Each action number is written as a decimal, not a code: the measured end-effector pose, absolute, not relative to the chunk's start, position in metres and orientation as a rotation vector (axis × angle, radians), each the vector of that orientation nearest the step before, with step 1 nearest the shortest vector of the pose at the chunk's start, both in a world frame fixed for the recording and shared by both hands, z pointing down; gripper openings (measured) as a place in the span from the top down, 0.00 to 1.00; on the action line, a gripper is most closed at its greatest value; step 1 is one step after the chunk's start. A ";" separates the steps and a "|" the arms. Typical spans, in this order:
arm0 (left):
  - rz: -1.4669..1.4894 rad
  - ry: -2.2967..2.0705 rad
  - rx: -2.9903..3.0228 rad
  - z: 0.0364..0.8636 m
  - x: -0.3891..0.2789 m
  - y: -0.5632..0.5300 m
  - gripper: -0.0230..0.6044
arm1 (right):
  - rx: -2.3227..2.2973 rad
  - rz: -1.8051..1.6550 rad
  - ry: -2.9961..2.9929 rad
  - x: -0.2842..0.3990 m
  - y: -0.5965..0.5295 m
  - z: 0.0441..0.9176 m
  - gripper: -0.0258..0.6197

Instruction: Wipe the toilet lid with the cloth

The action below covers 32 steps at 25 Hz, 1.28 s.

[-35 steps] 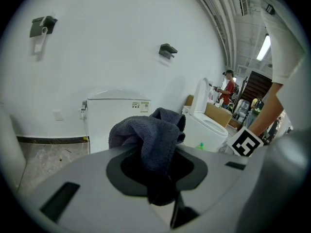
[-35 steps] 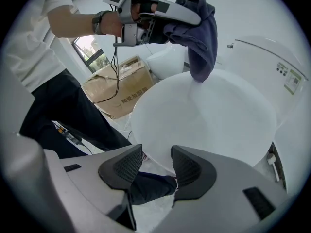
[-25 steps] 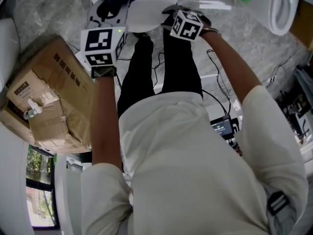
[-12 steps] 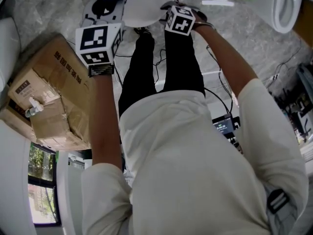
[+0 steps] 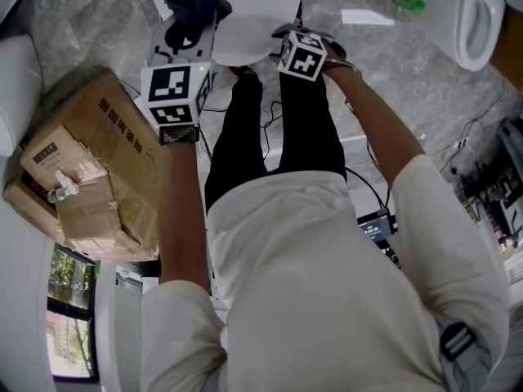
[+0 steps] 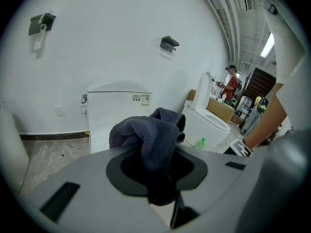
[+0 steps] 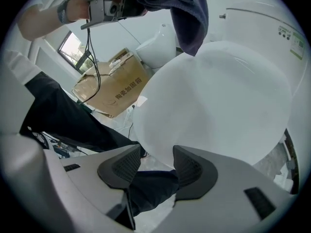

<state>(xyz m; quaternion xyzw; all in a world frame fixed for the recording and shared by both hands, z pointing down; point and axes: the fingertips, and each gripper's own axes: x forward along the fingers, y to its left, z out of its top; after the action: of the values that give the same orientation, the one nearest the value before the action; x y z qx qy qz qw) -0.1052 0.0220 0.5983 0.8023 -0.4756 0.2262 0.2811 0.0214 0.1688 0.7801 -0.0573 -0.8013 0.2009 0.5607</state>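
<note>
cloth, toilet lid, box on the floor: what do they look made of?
Cloth: dark blue-grey terry or microfibre, going by the fuzzy looped pile and soft folds.
Toilet lid: smooth white with a soft sheen, probably moulded plastic; ceramic cannot be ruled out.
Box: brown cardboard, matte and creased, with printed characters on its side.

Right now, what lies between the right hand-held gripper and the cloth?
The lid: in the right gripper view it spans from the right hand-held gripper to the cloth.
</note>
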 end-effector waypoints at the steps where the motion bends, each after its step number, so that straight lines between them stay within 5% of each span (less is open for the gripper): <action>1: 0.609 -1.272 2.151 0.599 -0.105 0.020 0.82 | -0.137 0.500 -1.888 0.020 0.167 0.776 0.63; 6: 0.657 -1.286 2.139 0.611 -0.119 0.000 0.82 | -0.034 0.694 -1.954 0.011 0.134 0.747 0.66; 9: 0.703 -1.310 2.122 0.630 -0.138 -0.025 0.82 | 0.115 0.679 -2.052 0.003 0.086 0.720 0.84; 12: 0.754 -1.333 2.086 0.657 -0.160 -0.054 0.82 | 0.257 0.655 -2.147 0.001 0.038 0.695 0.88; 21: 0.904 -1.307 1.978 0.730 -0.200 -0.107 0.82 | 0.541 0.766 -2.252 0.016 -0.050 0.664 0.90; 32: 0.700 -1.514 1.805 0.753 -0.213 -0.144 0.82 | 0.602 0.864 -2.342 0.030 -0.073 0.638 0.90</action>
<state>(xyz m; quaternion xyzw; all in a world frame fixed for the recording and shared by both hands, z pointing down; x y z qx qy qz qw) -0.2132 -0.1443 0.7534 0.6920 -0.5802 0.2684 0.3354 0.0304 -0.0733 0.6379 0.2247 -0.8749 0.3227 0.2828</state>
